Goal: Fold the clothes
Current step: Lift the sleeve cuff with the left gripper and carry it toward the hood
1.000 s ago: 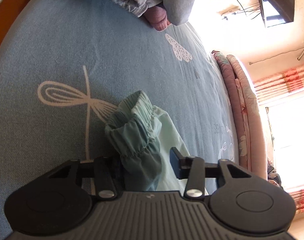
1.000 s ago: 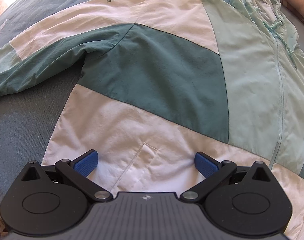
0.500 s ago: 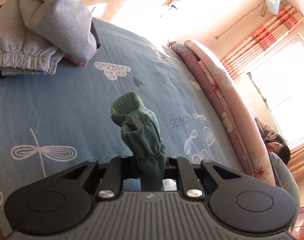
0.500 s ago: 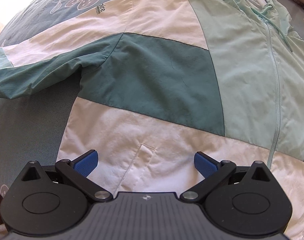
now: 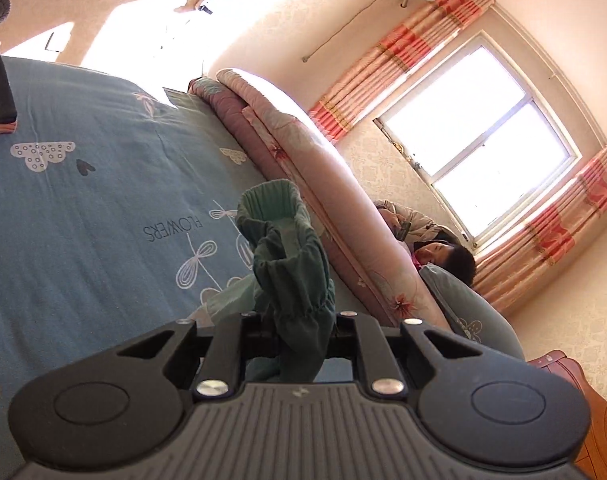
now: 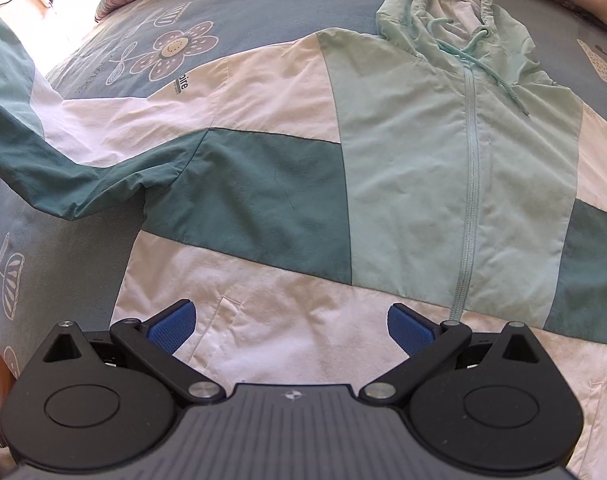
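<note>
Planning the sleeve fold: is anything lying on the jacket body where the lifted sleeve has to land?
Nothing visible. The jacket front lies bare; the open right gripper hovers over its hem, and the left gripper holds the sleeve cuff.

"FLOWERS" on bedsheet [image 5: 103, 184], jacket [image 6: 403, 160] logo unreadable

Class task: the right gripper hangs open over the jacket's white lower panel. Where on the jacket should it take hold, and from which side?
Probably the white side edge of the jacket below the armpit, approached from the bare bedsheet beside it. The body lies flat, so only an edge offers fabric to pinch. The right gripper is open; the left gripper holds the sleeve cuff.
</note>
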The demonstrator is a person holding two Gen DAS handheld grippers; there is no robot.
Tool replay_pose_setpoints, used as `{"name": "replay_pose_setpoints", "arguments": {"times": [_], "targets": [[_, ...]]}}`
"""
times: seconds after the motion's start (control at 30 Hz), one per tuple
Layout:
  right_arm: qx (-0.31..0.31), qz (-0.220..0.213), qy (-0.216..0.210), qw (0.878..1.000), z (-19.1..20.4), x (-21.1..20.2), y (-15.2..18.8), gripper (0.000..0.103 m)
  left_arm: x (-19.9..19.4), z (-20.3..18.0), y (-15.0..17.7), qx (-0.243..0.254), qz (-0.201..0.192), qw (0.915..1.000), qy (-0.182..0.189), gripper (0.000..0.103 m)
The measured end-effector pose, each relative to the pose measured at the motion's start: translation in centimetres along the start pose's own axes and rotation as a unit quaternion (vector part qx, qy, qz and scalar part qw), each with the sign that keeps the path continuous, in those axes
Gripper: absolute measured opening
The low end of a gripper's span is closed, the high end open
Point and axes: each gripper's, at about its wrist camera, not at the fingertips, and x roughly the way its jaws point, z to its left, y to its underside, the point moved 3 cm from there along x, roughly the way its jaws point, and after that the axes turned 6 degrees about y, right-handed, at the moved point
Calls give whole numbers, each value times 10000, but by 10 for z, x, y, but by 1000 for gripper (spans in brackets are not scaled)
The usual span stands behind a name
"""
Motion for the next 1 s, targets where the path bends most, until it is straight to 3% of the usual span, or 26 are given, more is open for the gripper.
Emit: {"name": "replay_pose_setpoints", "arguments": {"times": [0.3, 0.53, 0.67, 0.83, 1.0], "targets": [[344, -46, 91, 9994, -50, -11, 9, 103, 45, -81, 49, 325, 609, 9951, 714, 13], [547, -1, 129, 9984, -81, -15, 13, 103, 71, -125, 99, 845, 1232, 9863, 693, 13], [662, 81, 144, 9977, -100, -18, 13, 103, 85, -153, 136, 1554, 1626, 9733, 457, 13], [775, 6, 188, 9968, -124, -26, 10, 103, 96, -184, 179, 2520, 1921, 9484, 72, 13], [888, -3, 269, 9957, -147, -31, 11, 103, 112, -198, 217, 2840, 2542, 9243, -204, 13]]}}
